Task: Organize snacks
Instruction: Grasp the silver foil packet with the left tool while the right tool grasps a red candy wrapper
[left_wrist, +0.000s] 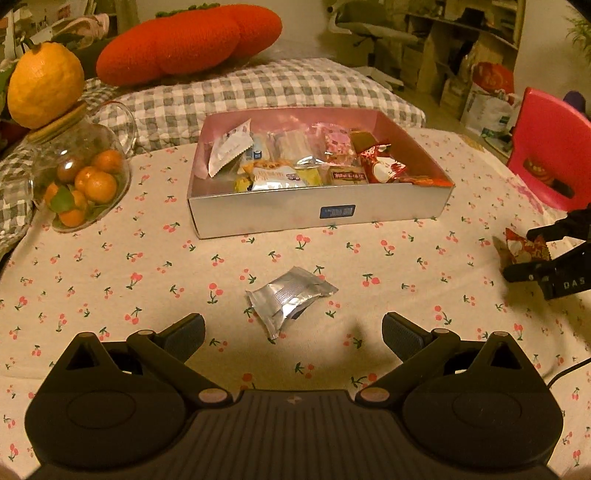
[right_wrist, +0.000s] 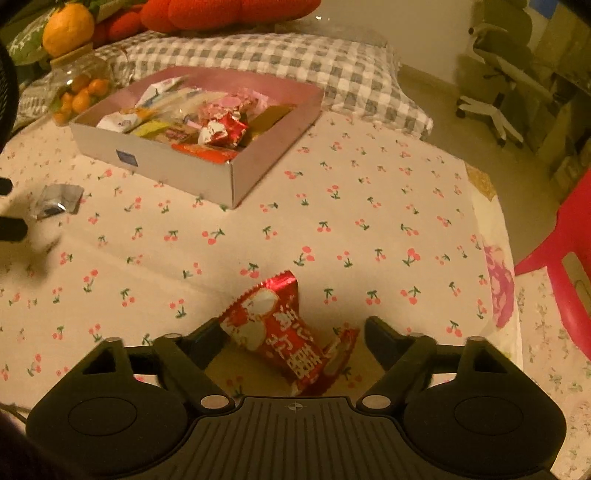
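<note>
A shallow box (left_wrist: 258, 218) with a pink inside holds several wrapped snacks; it also shows in the right wrist view (right_wrist: 177, 166). A silver snack packet (left_wrist: 288, 299) lies on the cherry-print cloth just ahead of my open, empty left gripper (left_wrist: 293, 332); the packet also shows in the right wrist view (right_wrist: 57, 203). A red-and-white snack packet (right_wrist: 280, 332) lies between the fingers of my open right gripper (right_wrist: 291, 332), with the jaws apart on either side. In the left wrist view the right gripper (left_wrist: 528, 251) is at the right edge around that red packet (left_wrist: 524, 245).
A glass jar of small oranges (left_wrist: 81, 177) with a big citrus fruit (left_wrist: 44, 85) on its lid stands left of the box. A checked cushion (left_wrist: 258, 92) and a red knitted pillow (left_wrist: 184, 40) lie behind. A red plastic chair (right_wrist: 565, 266) stands at the table's right edge.
</note>
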